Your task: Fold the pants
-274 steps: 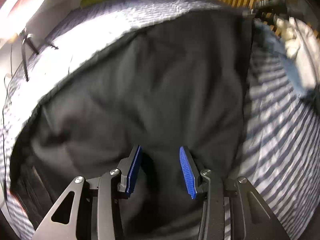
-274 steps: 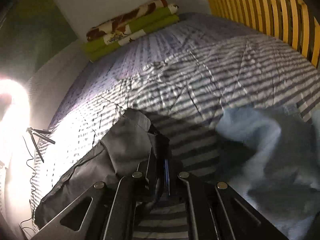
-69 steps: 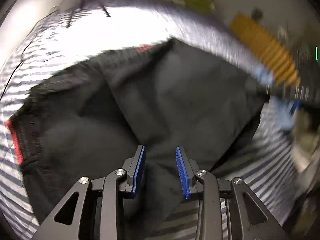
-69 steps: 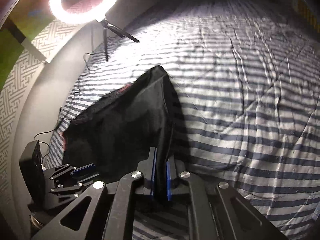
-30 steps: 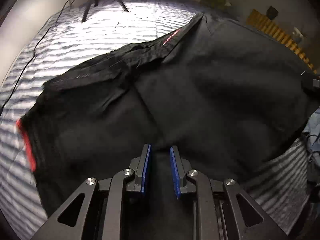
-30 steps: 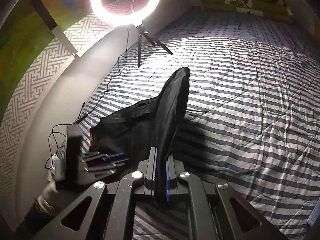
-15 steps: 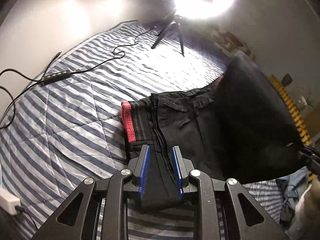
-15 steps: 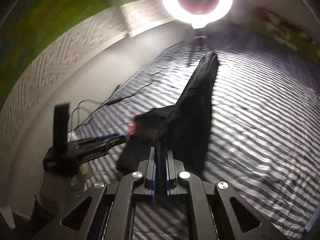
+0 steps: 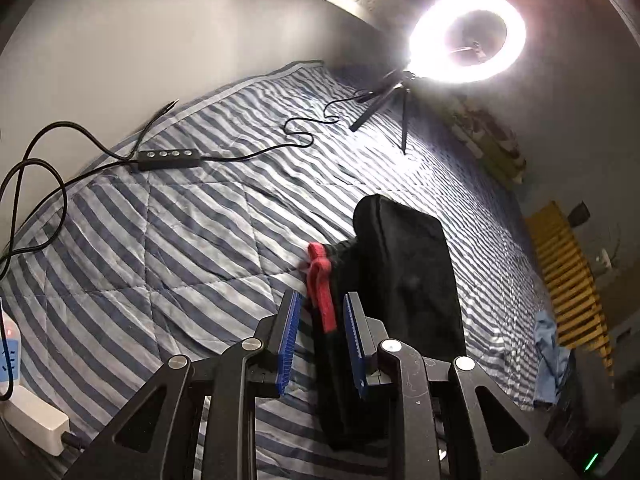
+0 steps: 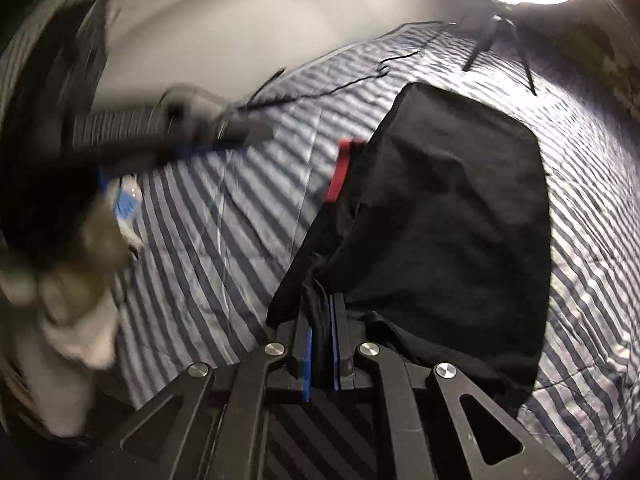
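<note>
Two grippers, one pair of black pants (image 9: 412,280) doubled over on the striped quilt (image 9: 160,240). My left gripper (image 9: 322,340) has its jaws spread, with the red waistband (image 9: 322,292) lying loose between them, not pinched. My right gripper (image 10: 320,344) is clamped on a bunched edge of the cloth, and the bulk spreads toward one o'clock in its view. I judge the fabric light, limp and prone to sagging, so both holds belong at corners or the firmer waistband, kept taut. Ring light (image 9: 466,36) glares at one o'clock.
</note>
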The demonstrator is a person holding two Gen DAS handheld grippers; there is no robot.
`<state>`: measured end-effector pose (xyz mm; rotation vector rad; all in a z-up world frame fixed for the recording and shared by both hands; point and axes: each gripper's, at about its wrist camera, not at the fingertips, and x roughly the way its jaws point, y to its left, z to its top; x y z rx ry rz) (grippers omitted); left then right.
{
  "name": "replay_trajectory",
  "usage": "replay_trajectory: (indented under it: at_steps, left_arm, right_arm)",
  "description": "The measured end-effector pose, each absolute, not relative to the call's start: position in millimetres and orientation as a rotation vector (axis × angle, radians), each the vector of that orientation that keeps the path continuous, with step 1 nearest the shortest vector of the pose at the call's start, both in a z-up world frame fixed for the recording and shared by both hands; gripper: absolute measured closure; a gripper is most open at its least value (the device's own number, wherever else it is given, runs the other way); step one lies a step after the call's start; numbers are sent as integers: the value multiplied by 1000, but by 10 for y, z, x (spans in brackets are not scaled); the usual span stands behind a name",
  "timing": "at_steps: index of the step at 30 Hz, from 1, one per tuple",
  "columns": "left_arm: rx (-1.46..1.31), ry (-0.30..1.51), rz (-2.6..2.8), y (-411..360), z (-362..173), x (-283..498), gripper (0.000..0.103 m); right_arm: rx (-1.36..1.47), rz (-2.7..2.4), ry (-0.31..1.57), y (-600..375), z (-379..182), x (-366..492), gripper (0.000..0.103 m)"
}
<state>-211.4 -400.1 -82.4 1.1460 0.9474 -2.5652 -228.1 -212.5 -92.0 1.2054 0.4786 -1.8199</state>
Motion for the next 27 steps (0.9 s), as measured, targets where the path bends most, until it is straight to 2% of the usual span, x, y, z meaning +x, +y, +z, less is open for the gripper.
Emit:
replay_trajectory:
  at_steps: [6,8,11,16,18,20,22,23,26,27]
  left_arm:
    - [1163,975,-2537,-4041,-937,-2259,79]
    - [1165,973,-2543,-4009,-955,-2323,79]
    - [1177,945,-2581,-3876,-918,-2423,79]
    - [1208,884,-2645,-3579,-868,-2611,79]
    - [1233,808,-2652,-3442,-859,-2705,78]
    - [1245,715,-2622,-3357,-882,-2807,73]
    - [1253,704,-2590,-3352,-934,-2902,59]
    - [1258,692,-2572,-3359,-965,-2953,57]
    - [1277,635,-2512,-3375,-1075,-3078,60]
    - [1287,648,-2508,-3384,-1114,-3100,77]
  right_arm:
    - [1096,-1832,602,-2238,-1033,-1995,95]
    - [1076,-1819,613,-2276,-1049,-1952,89]
    - [1037,-1759,607,-2263,-1007,-1831,84]
    - [1035,-1706,439,-1774,-727,-1771,80]
    - [1044,-1745,335,-1419,-608,-1912,76]
    - [1080,-1850,260,-1117,-569,-2149,70]
    - [1149,-1957,181,-818,-607,-2501,70]
    - [1216,-1998,104,-648,-666,-2729,70]
    - [1336,-2000,-77,-420,-811,-3114,70]
    - [1350,-2006,-102,-395,-846,-3193,70]
